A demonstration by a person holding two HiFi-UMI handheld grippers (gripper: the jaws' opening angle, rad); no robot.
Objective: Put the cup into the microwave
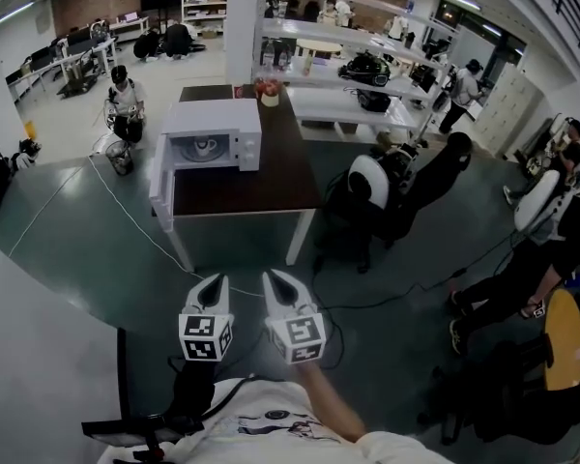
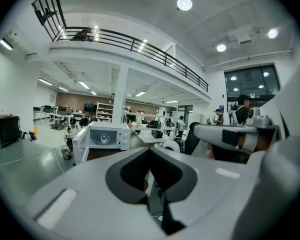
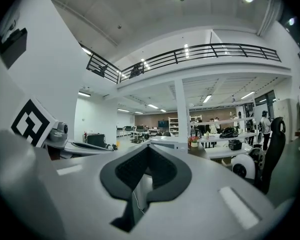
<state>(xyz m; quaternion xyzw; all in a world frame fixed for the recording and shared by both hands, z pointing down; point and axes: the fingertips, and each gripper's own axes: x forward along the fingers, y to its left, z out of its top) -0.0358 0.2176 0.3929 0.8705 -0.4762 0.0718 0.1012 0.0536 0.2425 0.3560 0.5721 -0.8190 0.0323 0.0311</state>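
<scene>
Cup (image 1: pixel 207 148) in microwave (image 1: pixel 213 116), far beyond left gripper (image 1: pixel 215 282) (closed, empty)

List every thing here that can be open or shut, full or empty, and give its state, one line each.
microwave door: swung open.
microwave: holds the cup.
cup: upright inside the microwave.
left hand-held gripper: jaws together, empty.
right hand-held gripper: jaws together, empty.
</scene>
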